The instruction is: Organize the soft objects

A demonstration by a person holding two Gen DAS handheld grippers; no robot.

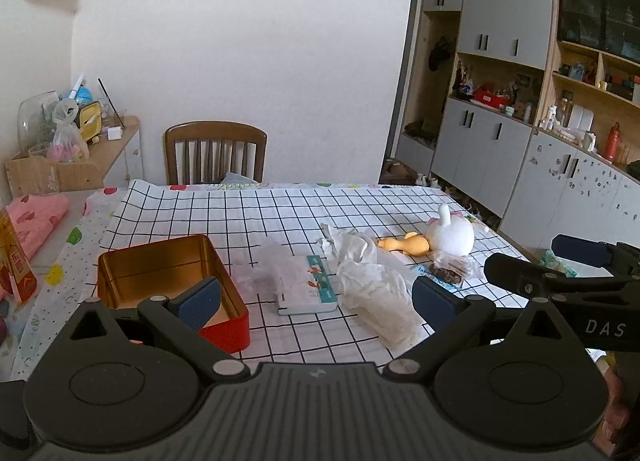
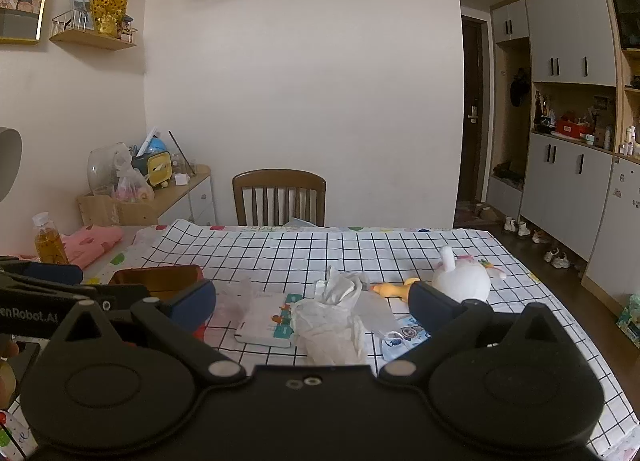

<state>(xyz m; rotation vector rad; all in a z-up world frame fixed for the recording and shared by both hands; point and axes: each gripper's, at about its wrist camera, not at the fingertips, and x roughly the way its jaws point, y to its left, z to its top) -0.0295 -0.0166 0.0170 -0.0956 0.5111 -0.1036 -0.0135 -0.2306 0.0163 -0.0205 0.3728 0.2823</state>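
On the counter the open tin sits at the left, with the flat box just to its right. The crumpled plastic bags overlap the box's right edge. Farther right and back lies the duck toy, touching the plush toy, and a chair stands behind the counter.

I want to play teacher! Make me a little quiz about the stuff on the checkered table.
1. True or false: the red tin has its lid on.
2. What lies right beside the white plush toy? A) orange duck toy B) a spoon C) a shoe
3. Fill in: the left tool and right tool both have their jaws ____.

Key:
1. False; it is open, its gold inside showing.
2. A.
3. Open; neither holds anything, and the crumpled white plastic bag lies on the table between them.
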